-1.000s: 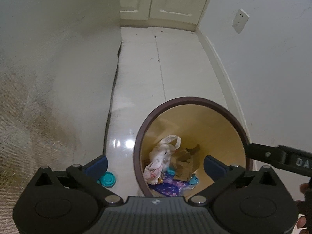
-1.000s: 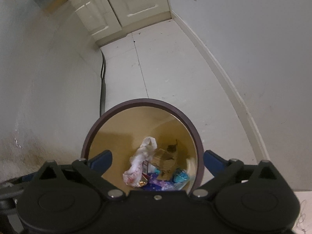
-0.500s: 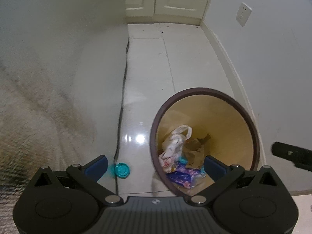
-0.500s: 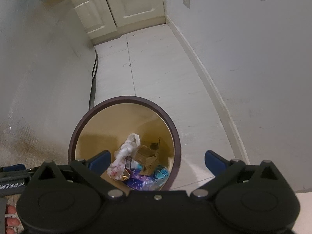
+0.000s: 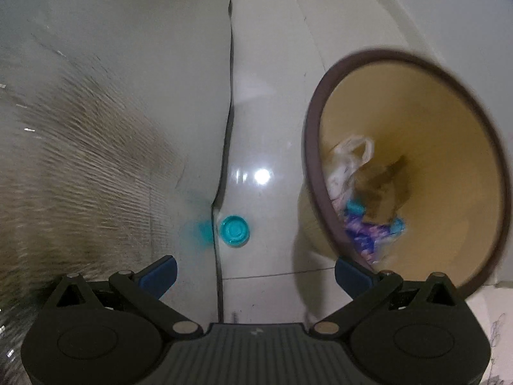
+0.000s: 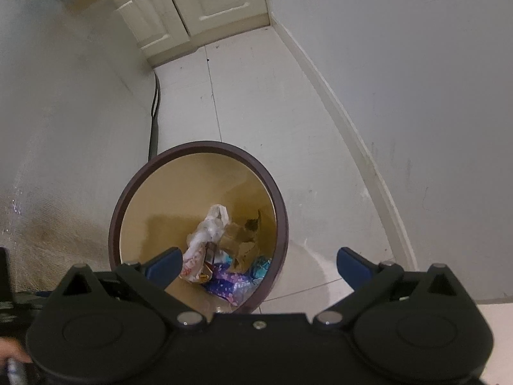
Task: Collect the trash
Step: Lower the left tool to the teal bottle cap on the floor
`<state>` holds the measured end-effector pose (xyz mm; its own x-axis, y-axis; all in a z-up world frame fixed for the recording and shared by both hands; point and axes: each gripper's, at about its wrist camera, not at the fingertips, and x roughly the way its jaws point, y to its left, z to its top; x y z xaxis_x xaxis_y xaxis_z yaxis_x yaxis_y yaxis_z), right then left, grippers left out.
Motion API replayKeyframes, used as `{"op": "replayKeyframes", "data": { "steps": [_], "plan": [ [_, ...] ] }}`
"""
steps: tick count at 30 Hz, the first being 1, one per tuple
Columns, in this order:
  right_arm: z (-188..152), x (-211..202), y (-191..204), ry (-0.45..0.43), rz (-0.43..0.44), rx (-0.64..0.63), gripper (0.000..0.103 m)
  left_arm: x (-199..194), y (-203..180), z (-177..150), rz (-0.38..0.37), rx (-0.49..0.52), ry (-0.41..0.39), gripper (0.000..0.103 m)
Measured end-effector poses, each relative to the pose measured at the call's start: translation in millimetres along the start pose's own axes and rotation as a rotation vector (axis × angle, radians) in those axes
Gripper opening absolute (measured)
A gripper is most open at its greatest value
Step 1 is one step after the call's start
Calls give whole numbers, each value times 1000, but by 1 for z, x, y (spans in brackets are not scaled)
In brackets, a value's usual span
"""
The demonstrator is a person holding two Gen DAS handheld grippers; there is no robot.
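left wrist, teal cap (image 5: pixel 235 231) beside bin (image 5: pixel 312 147)

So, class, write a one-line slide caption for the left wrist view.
Open left gripper above a teal bottle cap on the floor, beside the trash bin.

Left tongs (image 5: pixel 255 272) wide open, nothing between the blue fingertips (image 5: pixel 160 271), pointing steeply down. Right tongs (image 6: pixel 258 264) also wide open and empty, blue fingertips (image 6: pixel 351 264) spread, angled down. Bit of a hand (image 6: pixel 11 354) at the right view's lower left edge.
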<state>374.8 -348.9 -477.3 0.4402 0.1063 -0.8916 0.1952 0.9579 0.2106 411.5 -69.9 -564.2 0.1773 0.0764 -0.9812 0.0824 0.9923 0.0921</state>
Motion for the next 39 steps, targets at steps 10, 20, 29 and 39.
{"op": "replayKeyframes", "data": {
  "steps": [10,20,29,39],
  "plan": [
    [2,5,7,-11,68,-41,103,66,45,-3,-177,-99,63,103],
    [1,8,12,-18,119,-60,103,123,34,-1,-108,49,34,95],
    [4,9,12,-14,151,-70,103,195,28,2,-112,107,71,80],
    [4,17,17,13,169,-88,103,238,38,-2,-120,37,75,62]
  ]
}}
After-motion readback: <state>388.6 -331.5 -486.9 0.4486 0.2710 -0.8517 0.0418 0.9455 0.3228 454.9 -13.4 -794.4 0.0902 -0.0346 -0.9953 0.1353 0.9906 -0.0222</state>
